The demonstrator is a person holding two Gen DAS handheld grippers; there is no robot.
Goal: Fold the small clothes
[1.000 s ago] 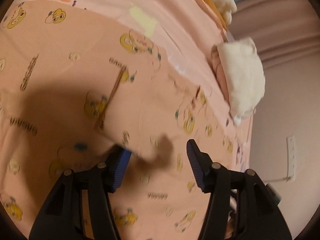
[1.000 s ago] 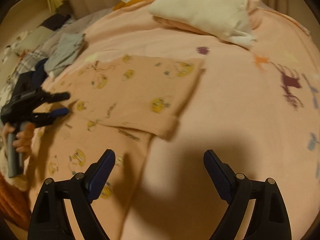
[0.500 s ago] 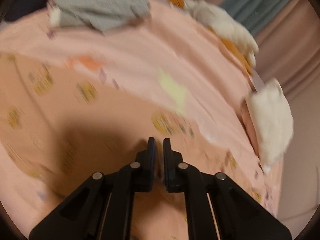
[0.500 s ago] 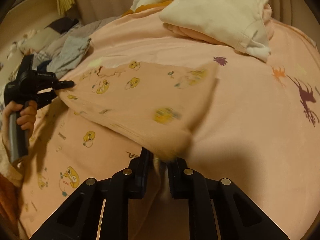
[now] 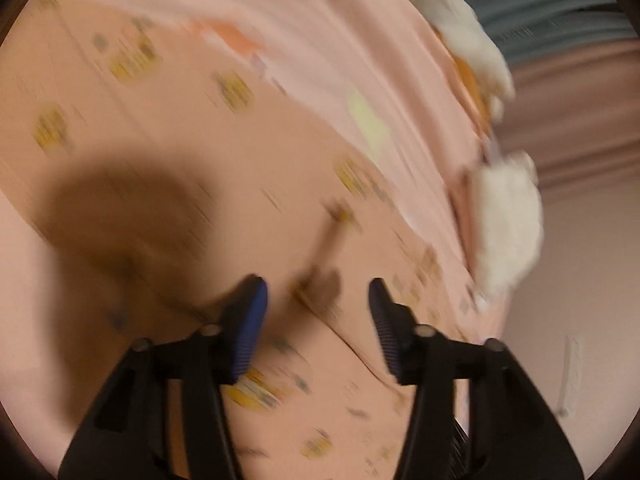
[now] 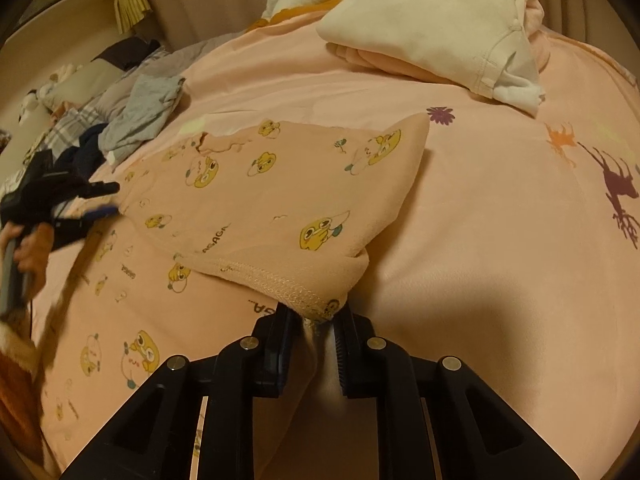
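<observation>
A small peach garment (image 6: 256,204) printed with yellow cartoon faces lies on the pink bed cover (image 6: 500,240), its upper part folded over. My right gripper (image 6: 316,320) is shut on the stitched hem at the folded part's near corner and holds it slightly raised. My left gripper (image 5: 318,312) is open just above the same garment (image 5: 168,184); that view is blurred. It also shows in the right wrist view (image 6: 102,200), open at the garment's left edge.
A stack of folded cream and pink clothes (image 6: 436,28) sits at the far side of the bed, also in the left wrist view (image 5: 508,224). A heap of grey and dark unfolded clothes (image 6: 132,116) lies at the far left. A wall socket (image 5: 572,376) is at right.
Both grippers shut on the garment and lifted a fold over. Since then my left gripper has opened and let go. The right stays shut on the hem, and the fold lies flatter.
</observation>
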